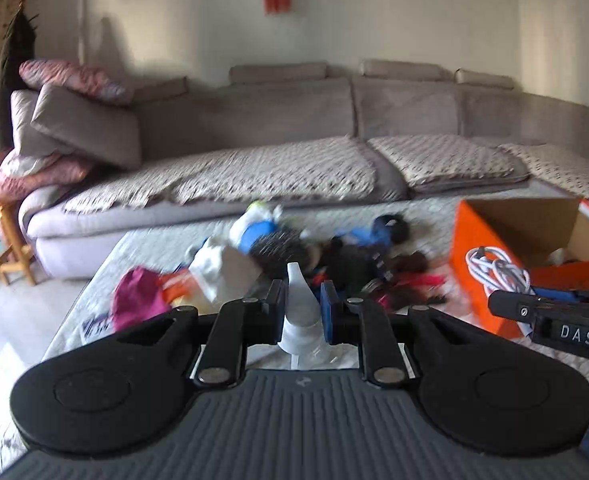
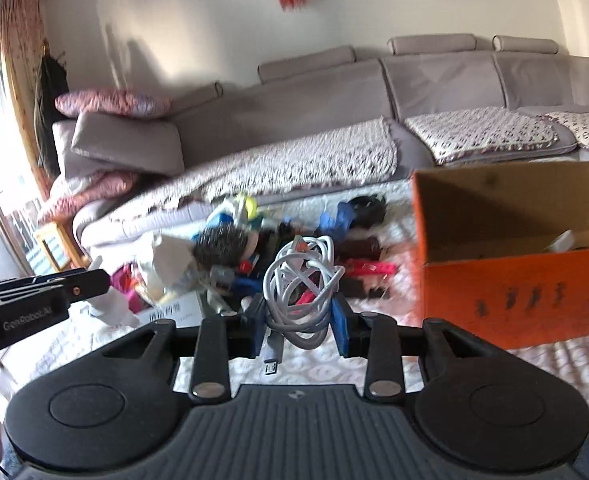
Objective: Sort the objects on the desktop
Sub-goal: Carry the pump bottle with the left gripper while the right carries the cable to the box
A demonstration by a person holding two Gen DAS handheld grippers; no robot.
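My left gripper [image 1: 302,302] is shut on a small bottle [image 1: 300,304] with a white pointed cap, held upright above the table. My right gripper [image 2: 300,320] is shut on a coiled white cable [image 2: 302,280] whose plug hangs below the pads. An orange cardboard box [image 2: 514,292] stands open at the right, close to the right gripper. In the left wrist view the right gripper [image 1: 502,304] and its cable [image 1: 494,270] show in front of the box [image 1: 478,248]. In the right wrist view the left gripper [image 2: 94,280] shows at the left edge.
A jumbled pile of small objects [image 1: 294,248] lies mid-table on a white patterned cloth [image 2: 374,360]: a magenta item [image 1: 138,300], a blue-and-white toy [image 1: 254,228], dark and red pieces. A grey sofa [image 1: 294,128] runs behind the table. A wooden stool [image 1: 2,240] stands at the left.
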